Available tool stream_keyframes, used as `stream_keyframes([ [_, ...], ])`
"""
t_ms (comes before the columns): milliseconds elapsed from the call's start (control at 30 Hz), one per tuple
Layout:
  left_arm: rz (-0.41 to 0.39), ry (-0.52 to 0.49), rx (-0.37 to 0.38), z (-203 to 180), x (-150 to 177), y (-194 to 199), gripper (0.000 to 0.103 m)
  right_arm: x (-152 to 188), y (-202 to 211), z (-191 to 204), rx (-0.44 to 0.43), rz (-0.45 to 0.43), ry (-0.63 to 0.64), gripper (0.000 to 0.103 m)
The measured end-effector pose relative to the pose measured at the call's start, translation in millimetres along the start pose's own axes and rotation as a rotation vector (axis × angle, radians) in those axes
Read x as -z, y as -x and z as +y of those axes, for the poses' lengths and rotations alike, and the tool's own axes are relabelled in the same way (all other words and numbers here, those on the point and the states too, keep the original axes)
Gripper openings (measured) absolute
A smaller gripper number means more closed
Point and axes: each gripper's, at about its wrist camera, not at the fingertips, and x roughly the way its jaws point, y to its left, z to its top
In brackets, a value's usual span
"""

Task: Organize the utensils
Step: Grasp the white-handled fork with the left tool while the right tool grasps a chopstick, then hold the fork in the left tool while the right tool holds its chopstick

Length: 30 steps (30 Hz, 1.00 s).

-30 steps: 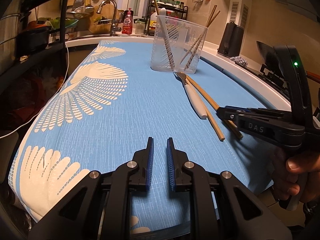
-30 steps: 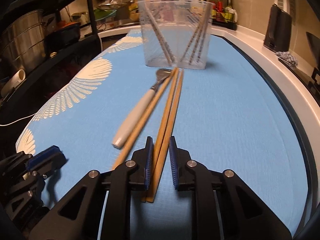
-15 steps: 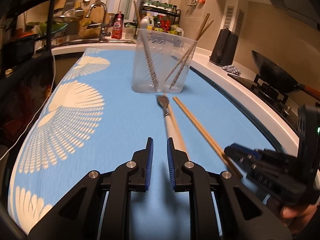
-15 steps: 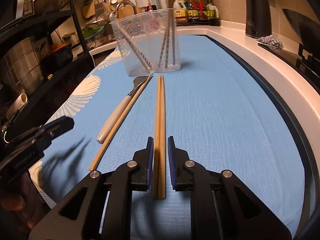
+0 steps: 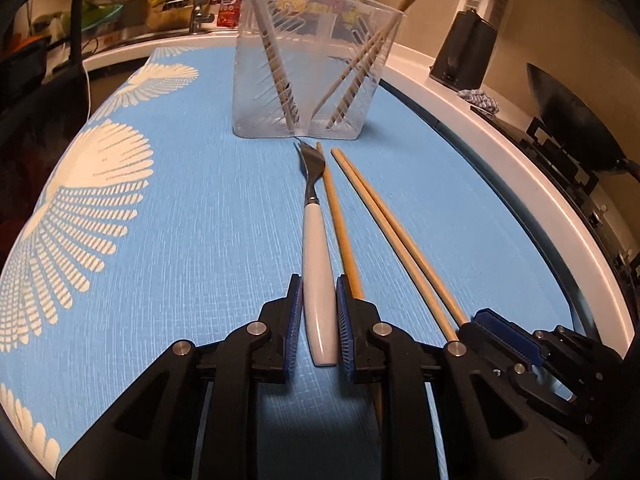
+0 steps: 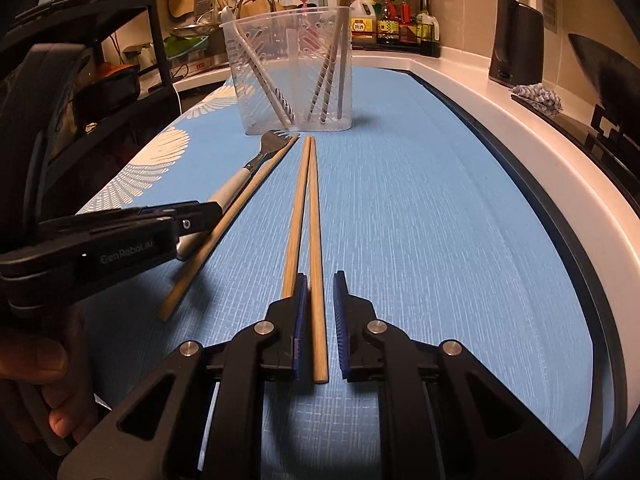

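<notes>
With the fork [image 5: 316, 280] on the bench [image 5: 180, 240] bracketed by the left gripper [image 5: 318, 320], jaws apart, and one chopstick [image 6: 316, 280] by the right gripper [image 6: 320, 324], jaws apart, its twin [image 6: 294, 220] could be left behind or knocked askew.

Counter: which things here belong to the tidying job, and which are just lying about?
Job: fork, single chopstick, chopstick pair, clear holder with utensils already inside.
Lying about: black kettle, wok, sauce bottles, cloth.
</notes>
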Motion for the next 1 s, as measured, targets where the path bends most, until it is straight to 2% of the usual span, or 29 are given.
stream_keyframes([
  [100,-0.013,0.012,-0.012,7,3,7,0.016,1,1,-4,-0.003,-0.004,-0.020,0.007],
  [300,-0.039,0.041,-0.048,36,24,31,0.016,6,7,-12,0.037,-0.019,-0.061,0.007],
  [567,-0.122,-0.029,-0.116,55,65,73,0.017,19,20,-15,0.076,-0.042,-0.048,0.012],
  [833,-0.194,-0.059,-0.168,53,64,67,0.022,24,23,-16,0.087,-0.061,-0.027,0.013],
  [933,-0.208,-0.064,-0.180,52,63,64,0.022,24,23,-15,0.079,-0.065,-0.021,0.008],
  [1000,-0.211,-0.071,-0.189,51,63,64,0.018,25,25,-14,0.088,-0.070,-0.024,0.007],
])
